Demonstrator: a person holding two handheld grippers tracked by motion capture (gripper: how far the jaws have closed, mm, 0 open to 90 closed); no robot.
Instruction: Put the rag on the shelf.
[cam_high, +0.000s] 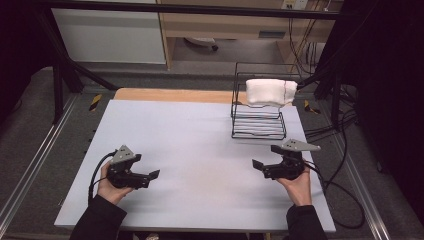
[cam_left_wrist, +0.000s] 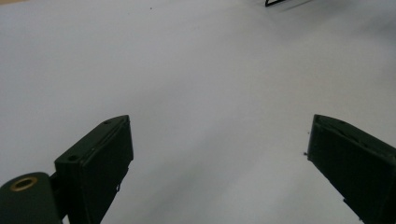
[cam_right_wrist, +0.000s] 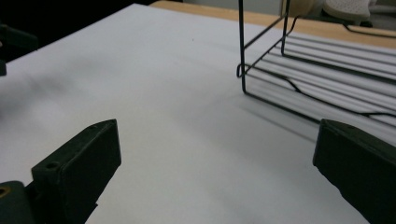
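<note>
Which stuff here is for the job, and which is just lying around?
For the job:
- white folded cloth, lying on top of the black wire rack
- left gripper and right gripper, both with jaws open and holding nothing

Just lying about:
- black cables by the table's right edge
- yellow-black tape marks on the floor

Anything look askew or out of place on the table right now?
Nothing stands out. The folded white towel lies draped over the top of the black wire rack, which stands upright on the white table. Both grippers, left and right, are open and empty.
</note>
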